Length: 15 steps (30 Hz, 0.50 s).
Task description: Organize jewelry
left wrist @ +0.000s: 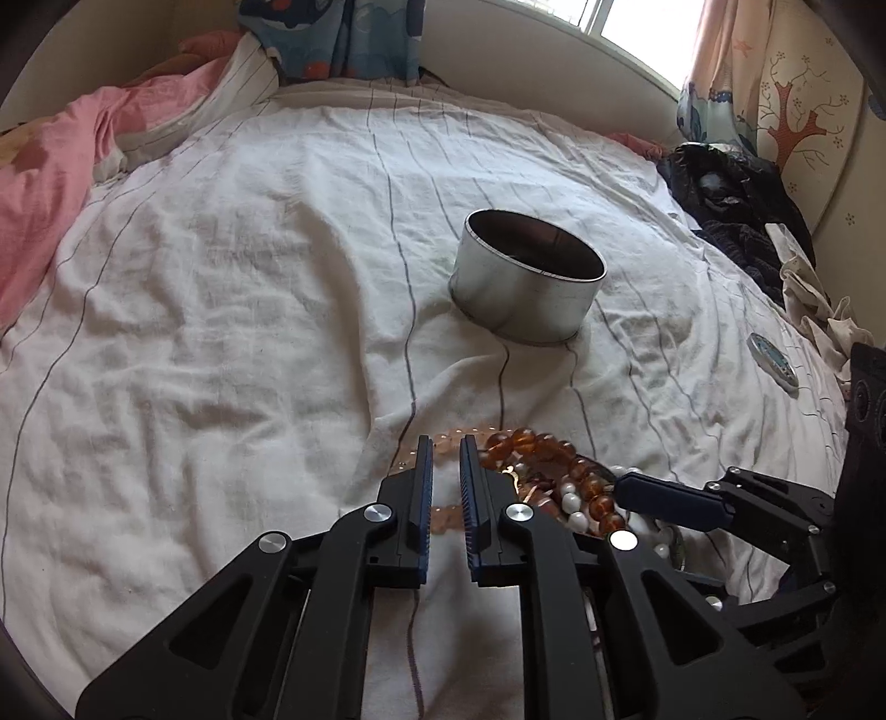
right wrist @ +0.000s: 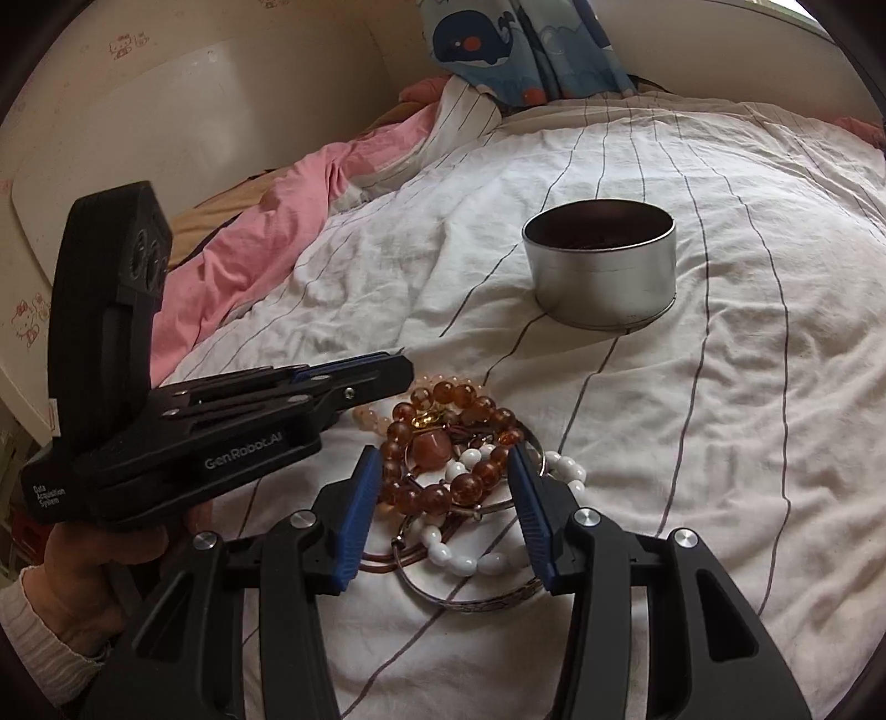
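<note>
The bead pile (right wrist: 454, 471) lies on the sheet (right wrist: 720, 387) between the right gripper's (right wrist: 446, 487) half-open jaws, none held. The left gripper (left wrist: 446, 471), jaws narrowed almost shut on a pale bead strand (left wrist: 446, 507), sits at the pile's left edge. A tin (right wrist: 603, 266) stands beyond, open.

Lying across the whole bed: white striped sheet (left wrist: 249, 310), wrinkled. Bunching at far left edge: pink blanket (left wrist: 50, 183). Hanging at the head of the bed: blue whale-print curtain (right wrist: 515, 50). Letting in light at top right: window (left wrist: 637, 22). Hanging beside it: pale tree-print curtain (left wrist: 797, 105). Piling at right edge of bed: dark clothes (left wrist: 736, 205). Resting flat near them: small round disc (left wrist: 772, 363), nature unclear.
</note>
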{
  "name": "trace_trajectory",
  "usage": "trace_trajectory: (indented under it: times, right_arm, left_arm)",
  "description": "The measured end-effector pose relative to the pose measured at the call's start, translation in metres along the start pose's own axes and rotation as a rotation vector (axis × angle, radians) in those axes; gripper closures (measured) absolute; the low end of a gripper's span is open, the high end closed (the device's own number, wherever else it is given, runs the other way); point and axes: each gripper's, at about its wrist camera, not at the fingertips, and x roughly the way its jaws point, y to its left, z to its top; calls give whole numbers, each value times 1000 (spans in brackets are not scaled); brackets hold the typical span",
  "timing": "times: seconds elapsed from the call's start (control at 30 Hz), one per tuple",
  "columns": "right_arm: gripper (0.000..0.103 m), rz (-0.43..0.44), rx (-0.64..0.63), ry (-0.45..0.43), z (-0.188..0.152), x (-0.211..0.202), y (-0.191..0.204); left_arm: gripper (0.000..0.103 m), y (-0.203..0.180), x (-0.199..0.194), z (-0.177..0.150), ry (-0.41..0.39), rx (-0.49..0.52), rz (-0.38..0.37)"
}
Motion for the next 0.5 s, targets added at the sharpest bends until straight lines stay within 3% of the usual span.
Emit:
trace_trajectory:
  times: [0.1,0.27,0.5]
  right_arm:
    - [58,-55,-27,52,-2,-2,-6]
    - [58,-114,5,14,0,-16,-21]
    - [58,-19,72,-41,5,-14,-22]
  left_arm:
    - [93,6,2,-3,20,-17,-7]
    - [91,6,3,-2,34,-10,-12]
    - [86,-1,5,-4,29,12,-5]
